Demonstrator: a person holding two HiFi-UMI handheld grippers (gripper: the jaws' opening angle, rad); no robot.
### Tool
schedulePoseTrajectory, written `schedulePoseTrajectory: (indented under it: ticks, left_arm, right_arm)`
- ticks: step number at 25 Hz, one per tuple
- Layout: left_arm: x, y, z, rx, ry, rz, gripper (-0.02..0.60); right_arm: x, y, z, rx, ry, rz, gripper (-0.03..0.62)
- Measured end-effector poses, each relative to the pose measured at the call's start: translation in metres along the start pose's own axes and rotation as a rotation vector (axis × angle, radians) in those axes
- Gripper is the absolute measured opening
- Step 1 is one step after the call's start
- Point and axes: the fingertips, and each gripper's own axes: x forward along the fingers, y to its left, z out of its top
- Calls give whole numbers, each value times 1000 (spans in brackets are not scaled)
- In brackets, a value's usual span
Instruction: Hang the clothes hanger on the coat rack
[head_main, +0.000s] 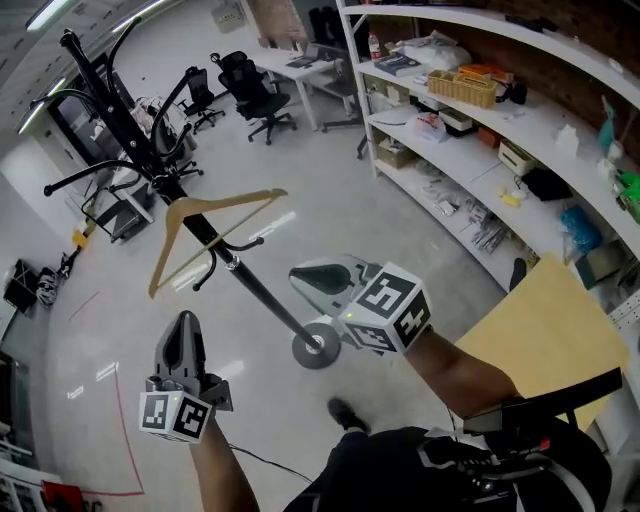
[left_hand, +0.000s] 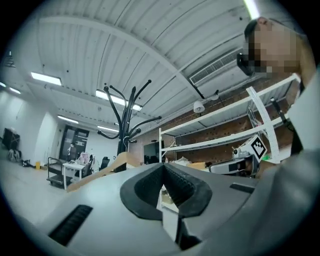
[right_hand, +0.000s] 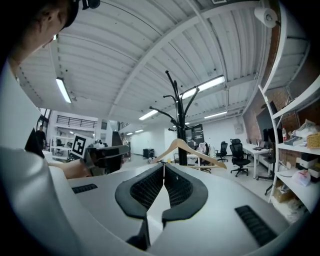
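Observation:
The wooden clothes hanger (head_main: 225, 203) hangs on a lower arm of the black coat rack (head_main: 130, 130), whose round base (head_main: 317, 348) stands on the floor. In the head view my left gripper (head_main: 185, 320) is shut and empty, below and left of the hanger. My right gripper (head_main: 297, 277) is shut and empty too, just right of the pole above the base. The left gripper view shows its jaws (left_hand: 163, 165) closed, with the hanger (left_hand: 107, 167) and rack (left_hand: 125, 120) behind them. In the right gripper view the closed jaws (right_hand: 163, 164) point at the hanger (right_hand: 187, 148) on the rack (right_hand: 177, 110).
White shelving (head_main: 480, 120) loaded with boxes and tools runs along the right. Office chairs (head_main: 260, 95) and desks stand at the back. A tan board (head_main: 545, 330) leans at the lower right. The person's foot (head_main: 345, 412) is near the rack's base.

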Motion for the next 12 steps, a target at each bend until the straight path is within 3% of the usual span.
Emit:
schedulePoseTrajectory:
  ticks: [4, 12]
  left_arm:
    - [-35, -56, -18, -80, 54, -7, 0]
    - [-111, -112, -19, -98, 102, -77, 0]
  right_arm:
    - [-37, 36, -8, -4, 24, 26, 8]
    - [-70, 111, -14, 6, 49, 23, 8]
